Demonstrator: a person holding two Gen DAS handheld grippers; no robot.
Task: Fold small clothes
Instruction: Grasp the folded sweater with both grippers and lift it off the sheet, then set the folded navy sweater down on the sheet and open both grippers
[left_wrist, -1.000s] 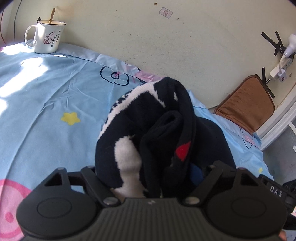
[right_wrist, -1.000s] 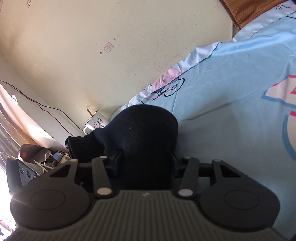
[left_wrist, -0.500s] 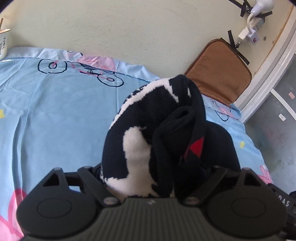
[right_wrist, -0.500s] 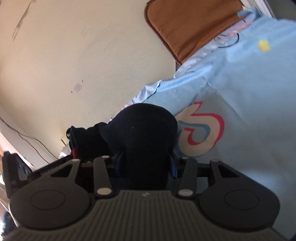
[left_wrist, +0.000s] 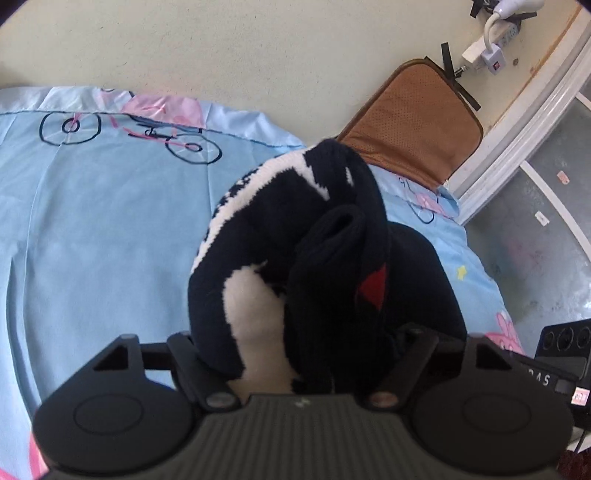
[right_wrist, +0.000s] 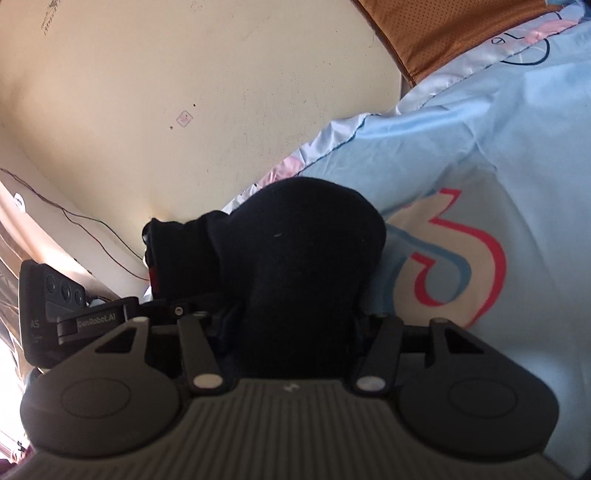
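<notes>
The left gripper (left_wrist: 295, 347) is gripping a bunched dark navy knit garment (left_wrist: 288, 258) with white patches and a small red mark. Its jaws have just been closing, and the bundle is filling the whole gap between them. The garment's long axis is running away from the camera, its rounded far end pointing toward the cream wall (left_wrist: 229, 48) and a brown cushion (left_wrist: 417, 122).

In the right wrist view, the right gripper (right_wrist: 291, 328) is holding the plain dark part of the same garment (right_wrist: 303, 266), the jaws set at a middling width with the cloth packed between them. Here too the bundle is stretching forward along the fingers, and a narrower fold is trailing off to the left toward the other gripper's body.

The garment is hanging above the light blue cartoon-print bedsheet (left_wrist: 103, 221); whether it is touching the sheet I cannot tell.
</notes>
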